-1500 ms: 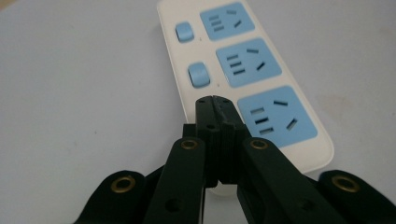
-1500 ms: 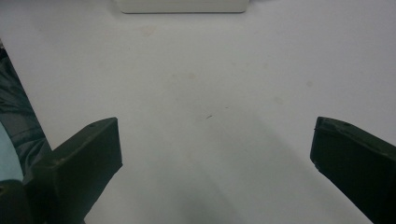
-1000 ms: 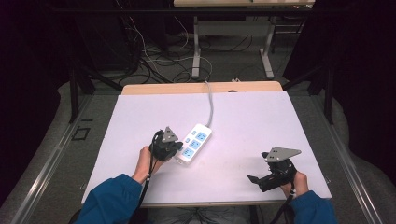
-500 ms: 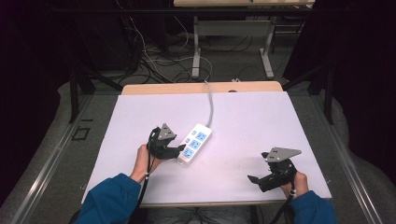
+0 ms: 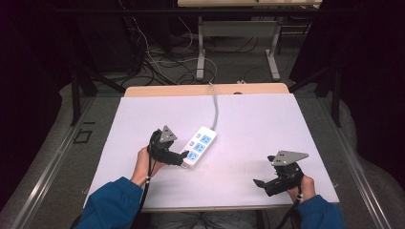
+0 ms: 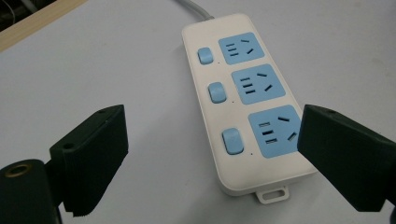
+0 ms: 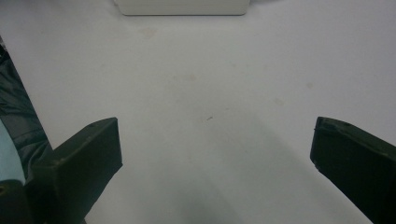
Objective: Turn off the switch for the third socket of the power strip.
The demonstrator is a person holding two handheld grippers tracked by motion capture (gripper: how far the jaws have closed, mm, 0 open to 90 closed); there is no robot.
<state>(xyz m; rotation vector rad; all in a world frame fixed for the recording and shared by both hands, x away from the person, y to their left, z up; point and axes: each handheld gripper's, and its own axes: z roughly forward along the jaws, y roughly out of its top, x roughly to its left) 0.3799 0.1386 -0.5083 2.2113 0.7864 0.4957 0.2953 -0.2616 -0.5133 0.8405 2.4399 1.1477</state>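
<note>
We had the white power strip lying near the middle of the desk, its grey cord running off toward the far edge. Its long axis ran on a slant, from the cord end nearer the far edge down to the free end nearer the left of the near edge. Our left gripper sat at that free end, jaws spread wide and holding nothing; in the left gripper view the strip stretched straight away from us, and the nearest blue socket and its switch lay between the two jaws, toward the right-hand one. Whether a jaw touched the casing we could not tell. Our right gripper rested well apart near the desk's near right corner, also wide and empty, with bare desk between its jaws. We judged the left hand by far the nearer, so any closing on the strip would fall to it, across the short width at that end.
</note>
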